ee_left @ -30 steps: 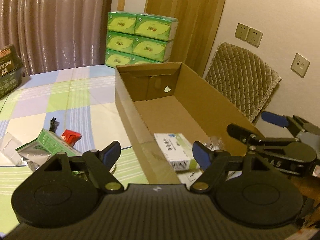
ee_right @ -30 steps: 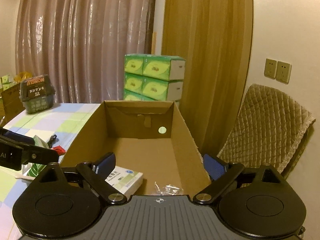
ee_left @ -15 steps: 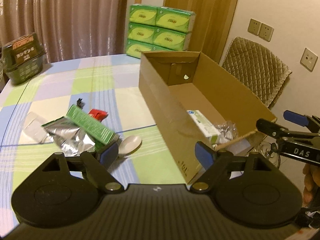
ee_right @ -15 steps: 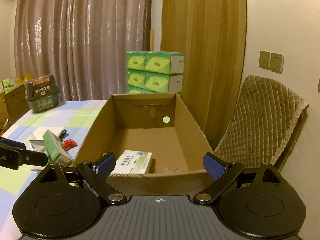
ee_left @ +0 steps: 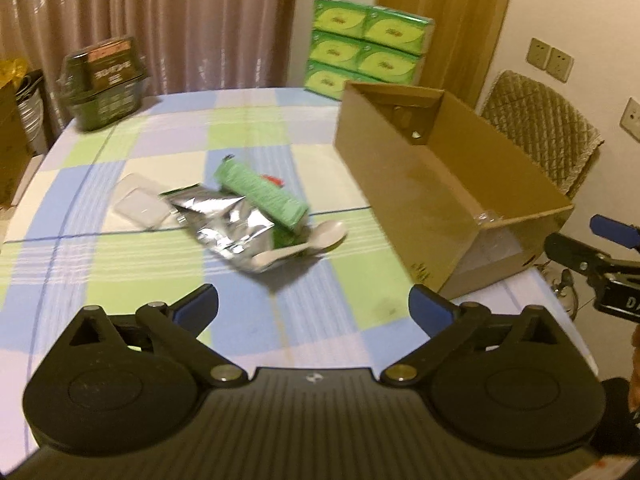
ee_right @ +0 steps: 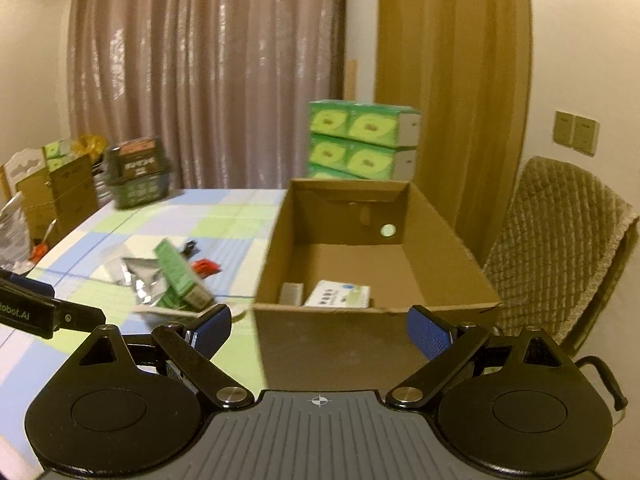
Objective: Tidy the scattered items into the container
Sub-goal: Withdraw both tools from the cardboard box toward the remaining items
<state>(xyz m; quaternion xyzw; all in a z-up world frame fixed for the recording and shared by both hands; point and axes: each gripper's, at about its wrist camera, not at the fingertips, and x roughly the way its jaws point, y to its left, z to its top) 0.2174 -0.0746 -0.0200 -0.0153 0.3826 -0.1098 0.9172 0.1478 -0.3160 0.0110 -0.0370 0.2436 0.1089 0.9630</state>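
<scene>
Checked bench (ee_left: 120,272): green carton (ee_left: 262,194) lies diagonally left of the cardboard box (ee_left: 404,184), straight ahead of the empty, just-widened left gripper (ee_left: 314,310); right gripper (ee_right: 318,332) gapes empty.

The open brown cardboard box (ee_right: 372,324) stands upright, holding a white-and-green carton (ee_right: 338,294) lying flat on its floor by the near wall. Left of the box lies a heap: a green carton (ee_left: 260,192) tilted across a crumpled silver pouch (ee_left: 224,220), a white spoon (ee_left: 308,244) just beside them, a clear plastic lid (ee_left: 138,204) farther left.
</scene>
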